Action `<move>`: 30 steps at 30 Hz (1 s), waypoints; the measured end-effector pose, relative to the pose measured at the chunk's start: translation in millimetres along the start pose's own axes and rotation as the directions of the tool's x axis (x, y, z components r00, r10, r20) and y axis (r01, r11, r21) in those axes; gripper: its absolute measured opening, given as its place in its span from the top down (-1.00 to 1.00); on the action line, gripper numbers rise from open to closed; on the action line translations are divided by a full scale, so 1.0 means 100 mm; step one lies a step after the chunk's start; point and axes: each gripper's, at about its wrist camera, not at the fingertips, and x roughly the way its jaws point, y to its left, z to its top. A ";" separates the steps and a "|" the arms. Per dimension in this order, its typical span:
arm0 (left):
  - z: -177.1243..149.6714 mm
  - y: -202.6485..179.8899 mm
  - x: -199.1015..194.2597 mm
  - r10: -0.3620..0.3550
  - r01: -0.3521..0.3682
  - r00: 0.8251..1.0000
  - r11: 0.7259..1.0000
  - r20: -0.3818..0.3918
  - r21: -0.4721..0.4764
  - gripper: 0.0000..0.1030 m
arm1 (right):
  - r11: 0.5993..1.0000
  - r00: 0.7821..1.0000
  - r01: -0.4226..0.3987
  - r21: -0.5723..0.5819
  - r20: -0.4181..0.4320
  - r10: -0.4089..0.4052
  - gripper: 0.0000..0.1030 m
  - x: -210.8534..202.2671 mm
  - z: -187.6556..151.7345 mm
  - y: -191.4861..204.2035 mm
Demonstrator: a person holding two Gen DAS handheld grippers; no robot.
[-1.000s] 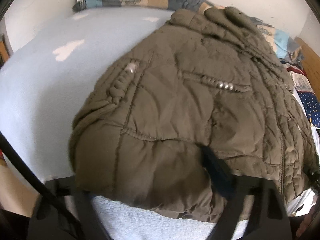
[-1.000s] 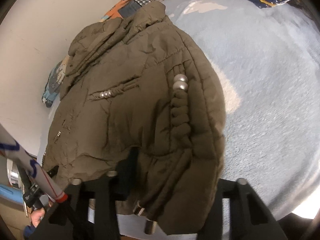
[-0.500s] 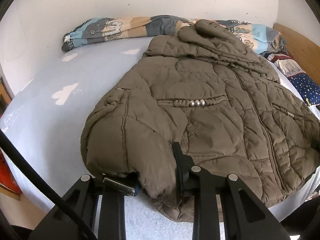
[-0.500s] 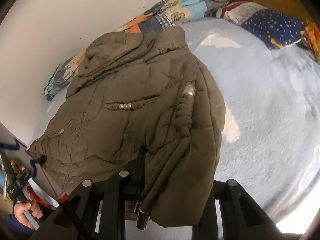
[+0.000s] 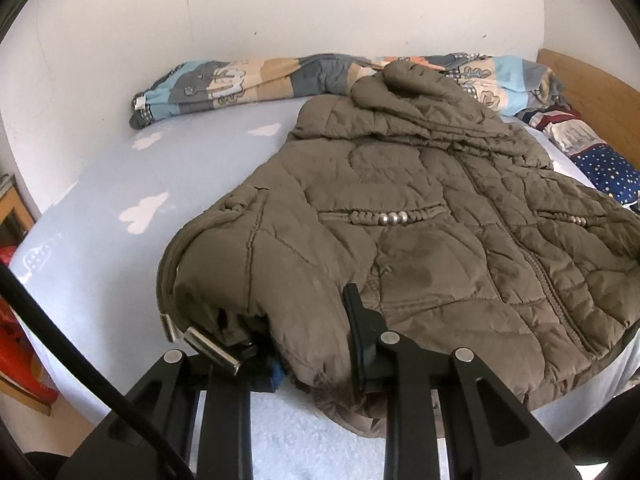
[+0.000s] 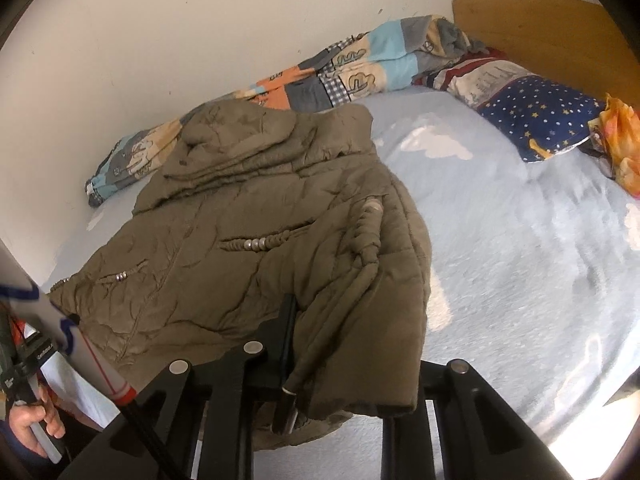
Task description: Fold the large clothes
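Jacket (image 5: pixel 400 240), lifted & bunched a sec ago, has been laid flat, front up, on bed (image 5: pixel 140 184). Hem corners are still clenched by left claw (image 5: pixel 304 344) & right claw (image 6: pixel 352 364). Garment judged spread; folding not yet begun.

Home bedroom, bed (image 6: pixel 520 260), patchwork quilt (image 5: pixel 248 80), wooden headboard (image 6: pixel 540 28)

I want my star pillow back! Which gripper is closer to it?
Right. The right gripper holds the jacket corner on the side of the bed where the star pillow lies. The left gripper holds the opposite corner, with the jacket between.
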 end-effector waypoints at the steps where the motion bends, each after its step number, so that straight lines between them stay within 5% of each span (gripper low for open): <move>1: 0.00 -0.01 -0.03 0.001 -0.001 1.000 1.000 0.006 0.005 0.53 | 1.000 1.000 -0.001 0.006 0.001 0.001 0.58 -0.01 0.00 -0.01; 30: 0.07 0.07 -0.20 -0.021 0.021 0.999 1.000 0.034 0.006 0.53 | 0.996 0.997 -0.077 0.055 0.029 0.076 0.58 -0.29 0.17 -0.07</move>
